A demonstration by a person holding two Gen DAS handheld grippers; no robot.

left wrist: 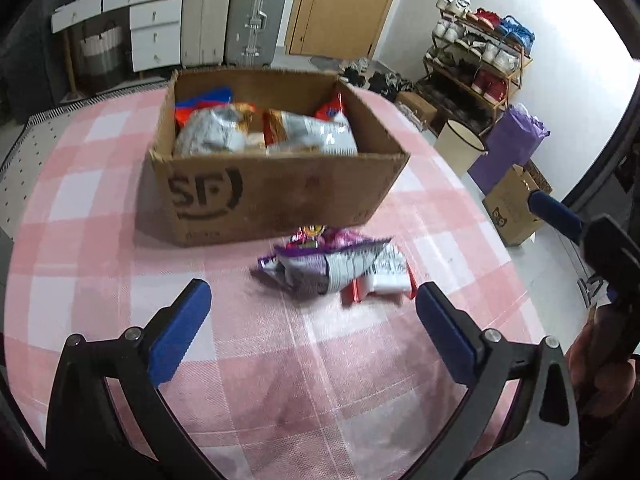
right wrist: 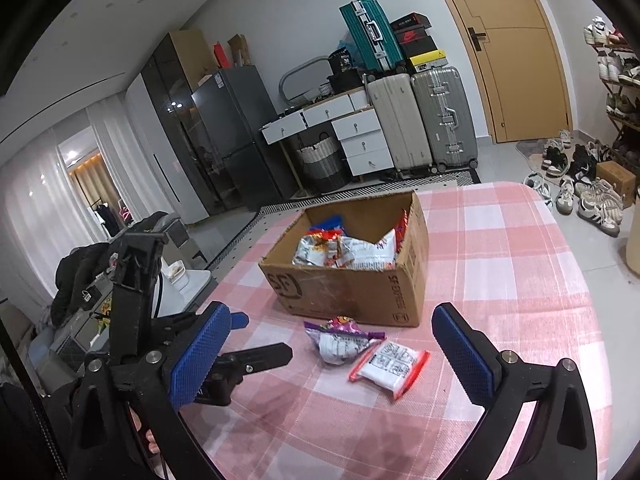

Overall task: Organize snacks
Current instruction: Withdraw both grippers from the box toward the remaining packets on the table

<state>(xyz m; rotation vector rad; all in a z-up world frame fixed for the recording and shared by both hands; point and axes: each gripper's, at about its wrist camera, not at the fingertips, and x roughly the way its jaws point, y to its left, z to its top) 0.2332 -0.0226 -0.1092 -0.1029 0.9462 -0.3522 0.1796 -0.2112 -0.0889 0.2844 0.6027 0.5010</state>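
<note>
Pink checked tablecloth (right wrist: 500, 240); suitcases (right wrist: 424, 116) behind.

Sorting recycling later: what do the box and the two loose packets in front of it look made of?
Box: plain brown corrugated cardboard, matte, printed logo, scuffed front. Purple packet: probably thin metallised plastic film, judging by its crinkles and silvery shine. Red-edged packet: seemingly glossy plastic wrap, white with red sealed edges. Both tongs, left and right, are open, holding nothing.

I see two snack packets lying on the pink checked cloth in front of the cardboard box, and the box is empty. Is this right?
Not quite: the cardboard box is not empty; the right wrist view shows several snack bags inside. The two packets, purple and red-edged, do lie on the cloth before it.
</note>
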